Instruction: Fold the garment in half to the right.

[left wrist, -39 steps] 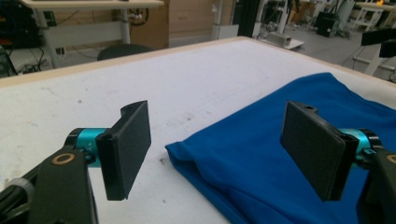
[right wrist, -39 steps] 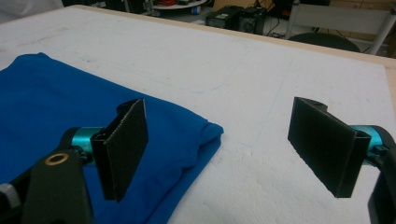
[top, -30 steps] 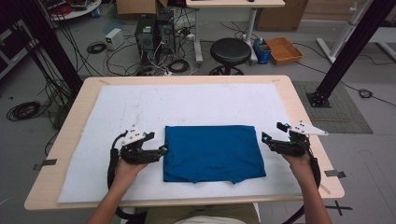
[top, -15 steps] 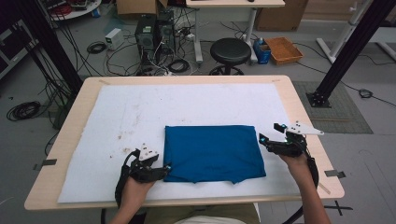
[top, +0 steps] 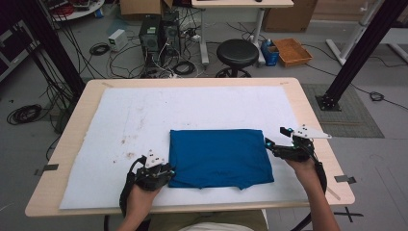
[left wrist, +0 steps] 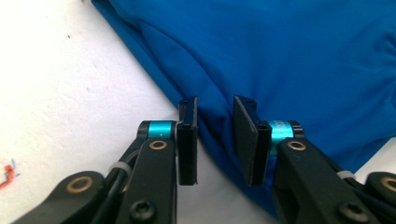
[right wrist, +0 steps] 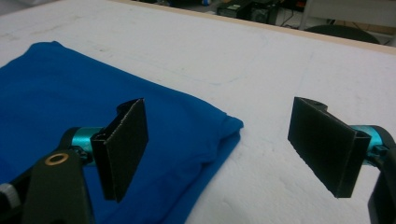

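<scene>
A folded blue cloth [top: 220, 158] is lying flat on the white sheet [top: 144, 120] that is covering the wooden tabletop [top: 308, 103], sitting toward the person's side and a little right of centre. The left hand-held gripper [top: 166, 173] is resting low at the cloth's near left corner, with the person's left hand [top: 139, 197] coming in from the bottom edge. In the left gripper view, its 2 black jaws are standing narrowly apart around a raised fold of the cloth's edge [left wrist: 215, 135] — the fabric is sitting between the pads, but the jaws are not pressing it, and a slim gap is showing on each side. The right hand-held gripper [top: 272, 147] is hovering just beside the cloth's right edge, near its far right corner, carried by the right hand [top: 303, 166]. In the right gripper view, its 2 jaws are spreading wide — 1 is standing over the blue fabric, the other over the bare white sheet — with the cloth's corner [right wrist: 231, 126] lying between them and nothing gripped. A black stool [top: 237, 53] is standing on the floor beyond the tabletop.
</scene>
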